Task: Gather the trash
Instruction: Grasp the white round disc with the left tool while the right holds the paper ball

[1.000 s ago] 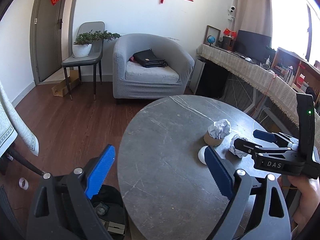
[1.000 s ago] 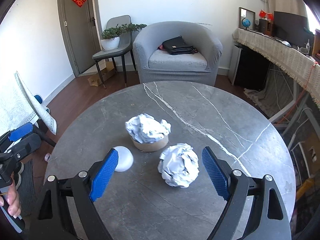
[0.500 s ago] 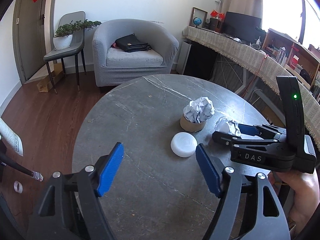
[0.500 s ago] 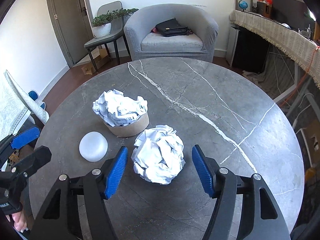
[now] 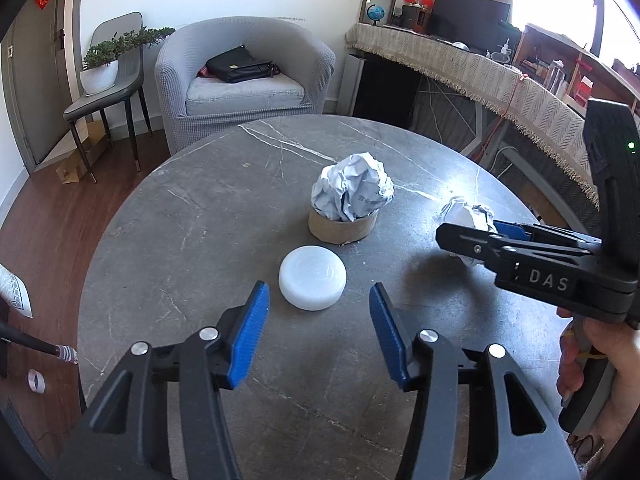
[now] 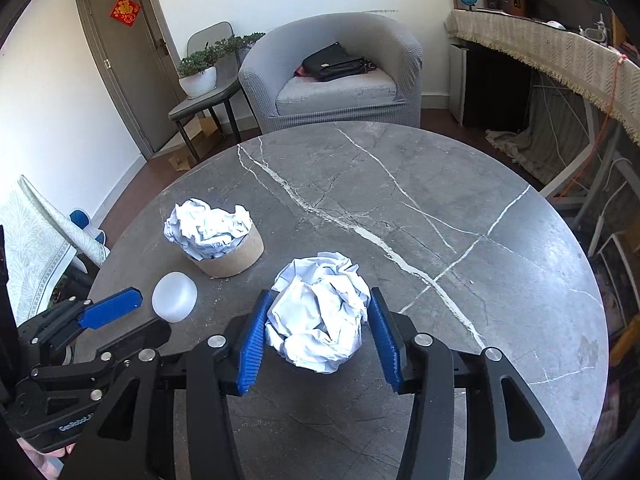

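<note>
On the round grey marble table stands a cardboard ring with a crumpled paper wad in it. My right gripper is shut on a second, loose crumpled paper ball, its blue pads pressing both sides; the ball rests on or just above the tabletop. A white round puck-like lid lies just ahead of my left gripper, whose jaws are closing with nothing between them. In the left wrist view the right gripper reaches in from the right, a hand behind it.
Beyond the table are a grey armchair with a black bag, a chair with a potted plant, and a fringed sideboard at the right. Wooden floor with a tape roll lies to the left.
The right gripper moved forward around the loose paper ball and its jaws closed onto it. The left gripper advanced over the table toward the white lid while its jaws narrowed.
</note>
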{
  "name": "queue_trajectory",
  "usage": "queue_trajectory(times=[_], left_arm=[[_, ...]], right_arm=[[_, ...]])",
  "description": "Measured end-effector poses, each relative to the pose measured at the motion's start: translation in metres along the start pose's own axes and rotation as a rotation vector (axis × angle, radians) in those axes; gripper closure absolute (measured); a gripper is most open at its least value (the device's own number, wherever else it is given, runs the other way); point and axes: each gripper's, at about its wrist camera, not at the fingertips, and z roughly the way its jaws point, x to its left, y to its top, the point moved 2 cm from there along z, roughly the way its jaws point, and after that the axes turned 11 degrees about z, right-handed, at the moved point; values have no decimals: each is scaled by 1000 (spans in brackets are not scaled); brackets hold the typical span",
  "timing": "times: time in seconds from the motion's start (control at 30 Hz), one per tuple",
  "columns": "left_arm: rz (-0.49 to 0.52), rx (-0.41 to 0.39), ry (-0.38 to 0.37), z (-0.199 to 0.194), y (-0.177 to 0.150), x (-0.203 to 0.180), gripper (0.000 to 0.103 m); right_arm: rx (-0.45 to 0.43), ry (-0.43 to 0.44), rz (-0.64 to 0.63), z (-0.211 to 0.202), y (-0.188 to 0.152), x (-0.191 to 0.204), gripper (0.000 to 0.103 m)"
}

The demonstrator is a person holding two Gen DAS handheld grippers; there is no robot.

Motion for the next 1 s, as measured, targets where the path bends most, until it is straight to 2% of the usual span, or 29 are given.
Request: queue_trajectory(times=[0.03, 0.17, 0.5, 0.6, 0.77, 1.0], left_arm=[[-2, 10, 0, 2, 1, 0, 52], [-40, 33, -2, 10, 3, 2, 52], [-23, 49, 45, 16, 9, -4, 52], [-23, 54, 68, 16, 9, -1, 61], [-32, 45, 54, 13, 8, 2, 62], [-59, 19, 14, 2, 1, 13, 62]], right_arm=[[-4, 4, 0, -2, 1, -1, 54], [-10, 22, 3, -12, -1, -8, 54], [-18, 48, 6, -22, -1, -18, 54], [-19, 48, 1, -22, -3, -17, 54], [-15, 44, -19, -21, -5, -10, 54], [-21, 84, -27, -22, -2, 11, 54]])
